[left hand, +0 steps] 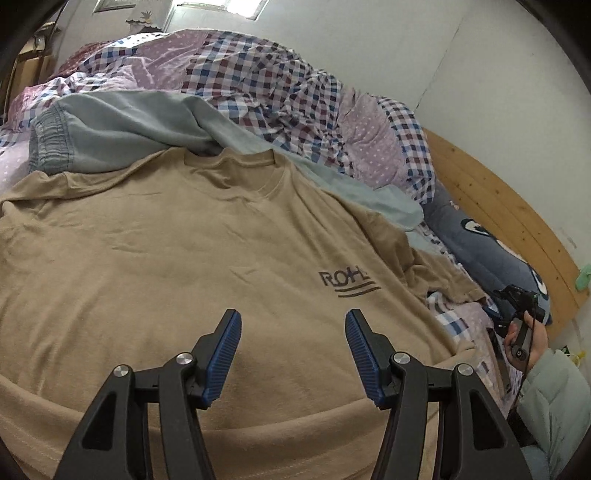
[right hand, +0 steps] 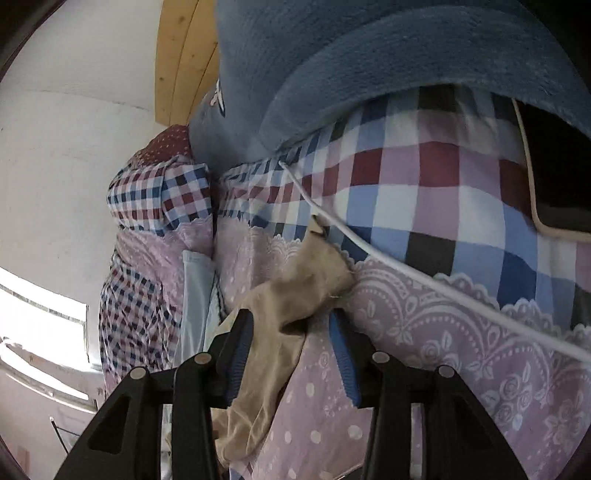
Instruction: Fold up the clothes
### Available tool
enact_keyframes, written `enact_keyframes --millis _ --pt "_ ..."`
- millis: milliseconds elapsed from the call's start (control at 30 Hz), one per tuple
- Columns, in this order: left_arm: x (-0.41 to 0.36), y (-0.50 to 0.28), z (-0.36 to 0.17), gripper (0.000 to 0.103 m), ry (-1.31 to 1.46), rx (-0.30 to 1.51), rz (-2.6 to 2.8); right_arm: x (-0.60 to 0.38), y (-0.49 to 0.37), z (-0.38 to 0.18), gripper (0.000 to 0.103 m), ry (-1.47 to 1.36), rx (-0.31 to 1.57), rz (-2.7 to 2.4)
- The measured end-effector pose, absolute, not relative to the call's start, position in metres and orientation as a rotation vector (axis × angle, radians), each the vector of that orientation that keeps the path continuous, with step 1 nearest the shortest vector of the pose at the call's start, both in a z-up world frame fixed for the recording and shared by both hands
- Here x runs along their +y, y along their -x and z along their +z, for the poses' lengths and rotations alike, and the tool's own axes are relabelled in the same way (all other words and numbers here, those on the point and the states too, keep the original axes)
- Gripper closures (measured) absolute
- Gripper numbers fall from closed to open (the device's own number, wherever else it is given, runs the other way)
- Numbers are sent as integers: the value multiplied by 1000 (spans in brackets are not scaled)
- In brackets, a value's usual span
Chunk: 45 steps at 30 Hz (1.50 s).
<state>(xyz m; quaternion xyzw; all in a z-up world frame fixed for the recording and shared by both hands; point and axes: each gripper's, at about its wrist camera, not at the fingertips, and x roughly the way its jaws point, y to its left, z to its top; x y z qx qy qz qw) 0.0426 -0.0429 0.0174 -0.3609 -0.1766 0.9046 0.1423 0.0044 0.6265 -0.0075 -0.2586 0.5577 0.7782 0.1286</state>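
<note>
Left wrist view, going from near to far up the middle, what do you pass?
Left gripper → tan T-shirt → light blue garment → checked and dotted quilt → white wall.

We see a tan cotton T-shirt [left hand: 166, 251] with dark lettering and two wavy lines. Behind the shirt lies a pale blue-grey garment [left hand: 122, 133]; beyond that, a quilt [left hand: 266, 85] checked in blue, maroon and white with lilac dotted panels. Our gripper pads [left hand: 225, 354] are ribbed blue.
</note>
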Motion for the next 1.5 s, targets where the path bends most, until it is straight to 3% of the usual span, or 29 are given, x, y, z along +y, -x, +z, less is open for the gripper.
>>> enact_keyframes --millis 133,400,467,500,533,833,1033,1200,1333,1400,1500 --pt "-44 -40 12 40 1064 -525 2611 623 0 -10 56 734 1669 2254" --pt "-49 -37 7 40 1088 -579 2589 635 22 -8 59 699 1477 2281" --pt "-51 -36 5 40 1097 -599 2583 633 25 -4 72 724 1385 2308" --pt "-53 -35 4 40 1104 -620 2576 632 25 -2 98 725 1353 2320" --pt "-55 -35 3 40 1107 -638 2570 631 22 3 102 710 1330 2324" --pt "-73 -31 2 40 1114 -804 2510 568 16 143 102 481 834 2656" --pt "-94 -29 14 40 1025 -994 2371 456 37 249 102 428 675 2988" --pt "-126 -28 27 40 893 -1205 2214 290 53 291 102 589 348 3347" --pt "-159 -24 24 37 845 -1379 2099 143 50 272 102 868 73 3568" --pt "-176 -20 11 26 841 -1513 1961 79 47 242 102 1038 -59 3607" --pt "-199 -17 -15 25 829 -1727 1758 12 47 177 102 1372 -227 3533"
